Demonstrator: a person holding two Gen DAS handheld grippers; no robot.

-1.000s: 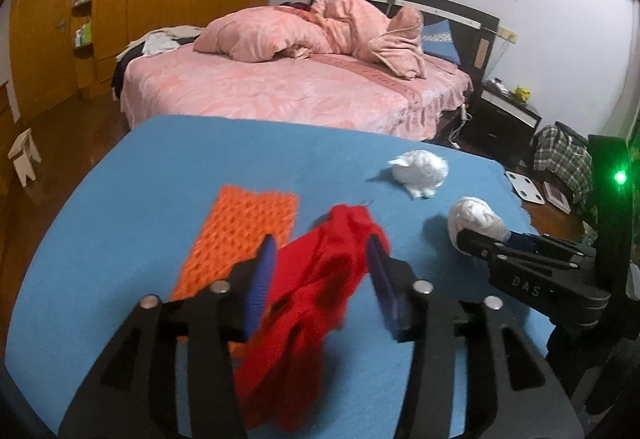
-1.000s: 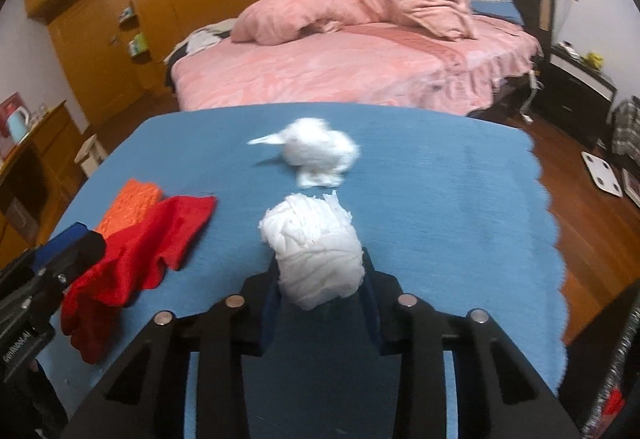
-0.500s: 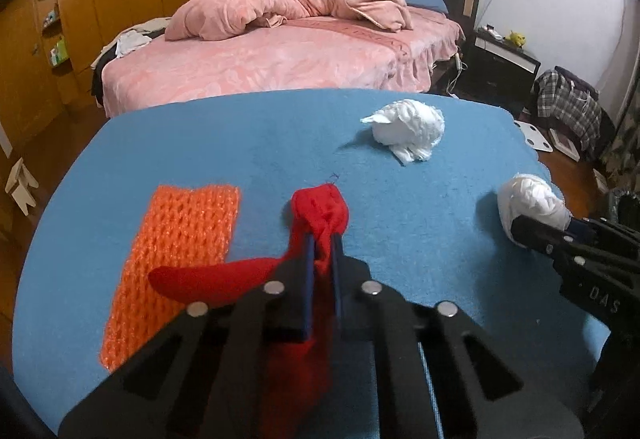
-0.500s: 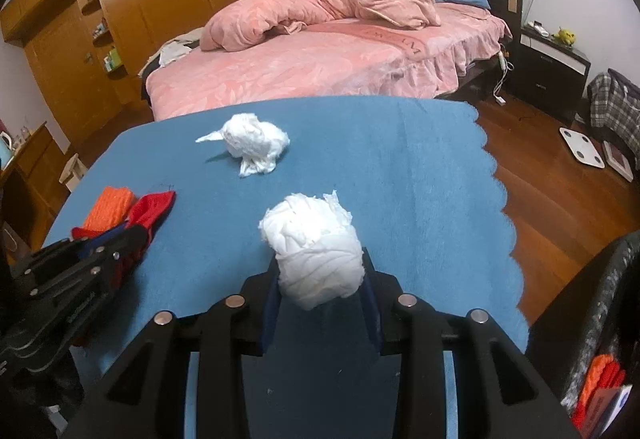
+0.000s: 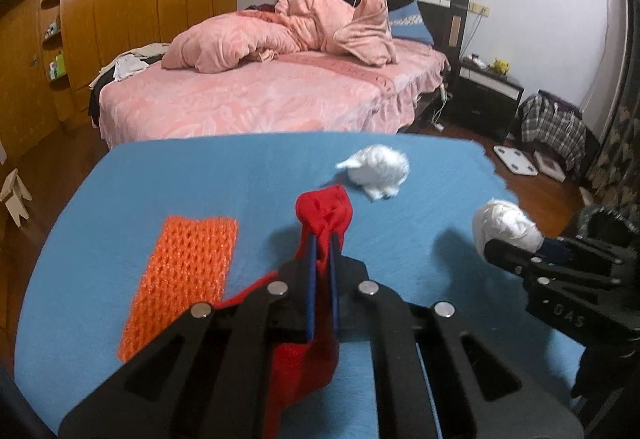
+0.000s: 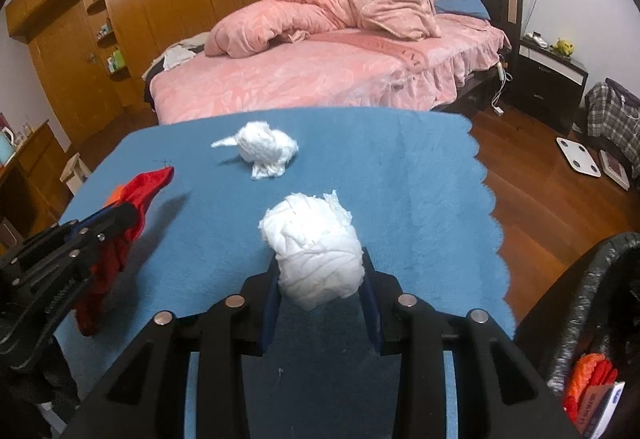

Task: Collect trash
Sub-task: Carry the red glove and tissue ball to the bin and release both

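Note:
My left gripper is shut on a red cloth and holds it lifted above the blue table; the cloth hangs down below the fingers. My right gripper is shut on a white paper wad, held over the table's right part. The same wad shows in the left wrist view. A second white paper wad lies on the table farther back. An orange mesh piece lies flat at the left. The left gripper with the red cloth shows at the left in the right wrist view.
A black trash bin with orange and red scraps inside stands at the table's right edge. A pink bed is behind the table. A nightstand, floor scale and wooden wardrobes surround it.
My left gripper closed on the red cloth and lifted it off the table. My right gripper, still holding its white wad, drew back toward the table's right side, bringing the bin into view.

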